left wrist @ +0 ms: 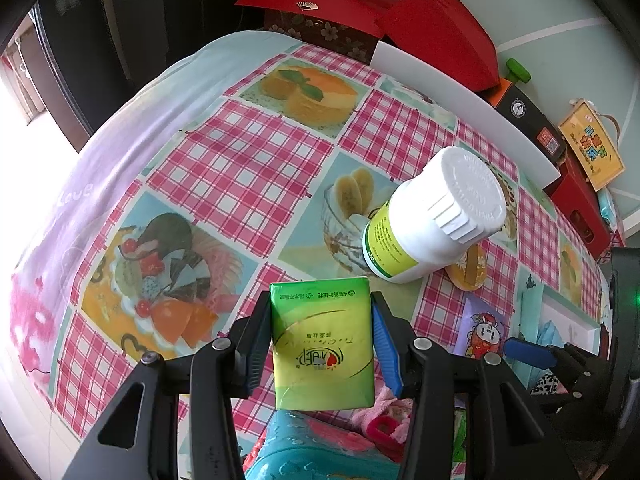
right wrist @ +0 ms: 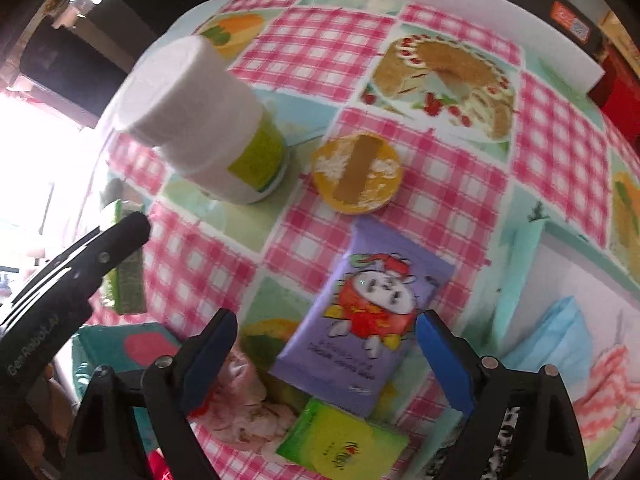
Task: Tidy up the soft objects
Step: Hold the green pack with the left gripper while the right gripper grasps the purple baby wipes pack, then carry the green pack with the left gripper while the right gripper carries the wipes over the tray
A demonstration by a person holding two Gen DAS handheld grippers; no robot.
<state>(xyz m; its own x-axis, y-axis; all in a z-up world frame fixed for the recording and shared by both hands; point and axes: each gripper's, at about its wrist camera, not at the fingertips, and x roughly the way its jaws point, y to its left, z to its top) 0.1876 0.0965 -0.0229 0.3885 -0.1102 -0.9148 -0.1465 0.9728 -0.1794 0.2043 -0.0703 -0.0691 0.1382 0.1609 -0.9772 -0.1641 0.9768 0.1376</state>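
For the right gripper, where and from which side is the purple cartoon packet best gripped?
Grip the purple packet across its two long edges near the middle, coming from above. It lies flat on the tablecloth, long and narrow, and the open right gripper already straddles that width. Staying mid-length probably keeps the fingers off the green tissue pack at its near end.

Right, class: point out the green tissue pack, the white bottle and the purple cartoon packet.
green tissue pack (left wrist: 322,340), left wrist view, front face
white bottle (left wrist: 464,196), left wrist view, cap top
purple cartoon packet (right wrist: 368,312), right wrist view, cartoon print
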